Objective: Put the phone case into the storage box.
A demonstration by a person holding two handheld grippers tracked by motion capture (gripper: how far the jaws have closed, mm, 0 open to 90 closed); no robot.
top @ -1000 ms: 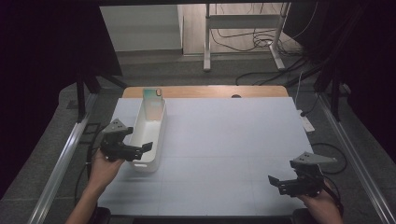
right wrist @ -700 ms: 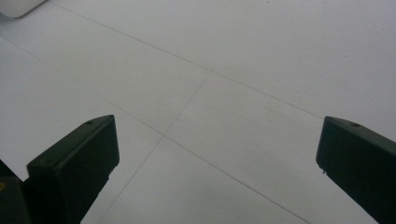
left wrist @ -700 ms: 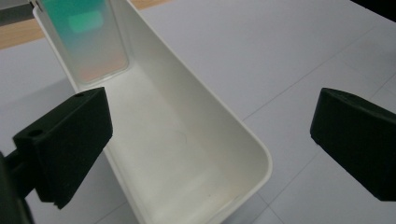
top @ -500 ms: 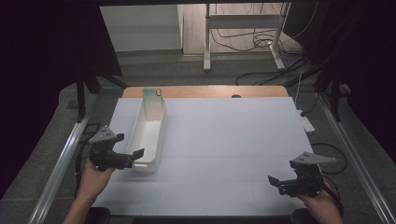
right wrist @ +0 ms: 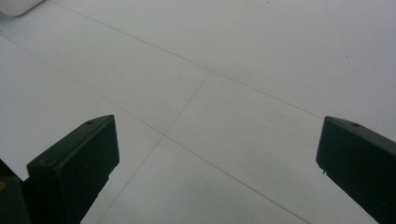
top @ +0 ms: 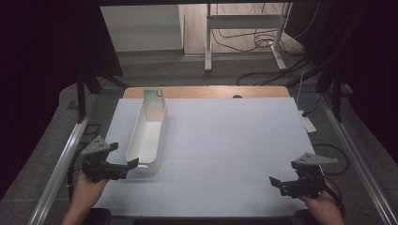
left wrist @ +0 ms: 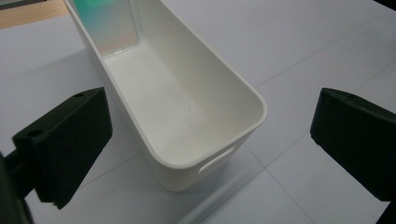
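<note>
A: Two sets of fingers are standing wide apart, and neither is gripping anything. In the left gripper view one black finger (left wrist: 65, 147) is sitting at the lower left of the frame and the other at the lower right, with the near end of the white bin (left wrist: 187, 116) lying in the gap between them, untouched.

B: Is the bin showing anything inside?

A: Its floor is lying bare at the near end. At the far end, in the upper left of that view, a phone (left wrist: 107, 21) with a greenish, shiny back is leaning against the end wall.

B: And from above?

A: In the high view the left gripper (top: 133, 164) is hovering at the lower left of the frame, its tips just beside the bin's near end, with a hand (top: 87, 187) holding it from below. The bin (top: 149, 136) is stretching away from there toward the upper middle, lengthwise on the pale tabletop (top: 234, 140).

B: What is the right side doing?

A: The right gripper (top: 276, 182) is sitting at the lower right of the high view, well apart from the bin, its fingers (right wrist: 74, 168) spread over bare tabletop in the right gripper view.
</note>
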